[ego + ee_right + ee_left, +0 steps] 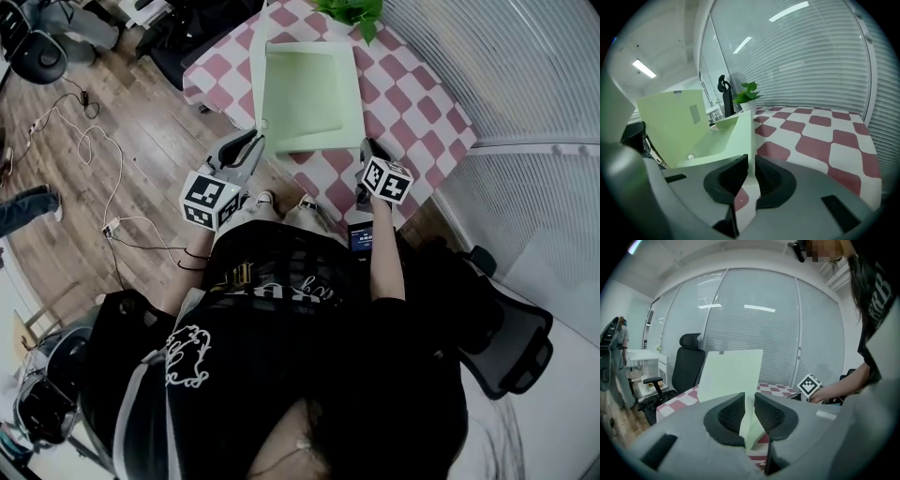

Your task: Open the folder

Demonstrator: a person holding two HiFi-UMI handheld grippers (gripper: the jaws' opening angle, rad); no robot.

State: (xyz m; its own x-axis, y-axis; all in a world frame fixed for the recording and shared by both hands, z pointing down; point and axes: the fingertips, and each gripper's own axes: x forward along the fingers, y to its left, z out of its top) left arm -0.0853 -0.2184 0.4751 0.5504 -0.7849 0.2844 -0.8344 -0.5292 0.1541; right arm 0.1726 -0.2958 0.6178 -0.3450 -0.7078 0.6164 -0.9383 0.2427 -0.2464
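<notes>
A pale green rectangular folder [309, 94] lies part-open on the red-and-white checked table [412, 112], its front cover lifted along the left side. The left gripper [255, 141], held nearly level at the table's near-left edge, is clamped on that raised cover. The right gripper [372, 148], tilted downward, pinches the folder's near right edge.

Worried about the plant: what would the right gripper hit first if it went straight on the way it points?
The folder: its edge is clamped in the right gripper and runs straight ahead. Beyond it, the plant looks roughly in line, though depth is unclear.
</notes>
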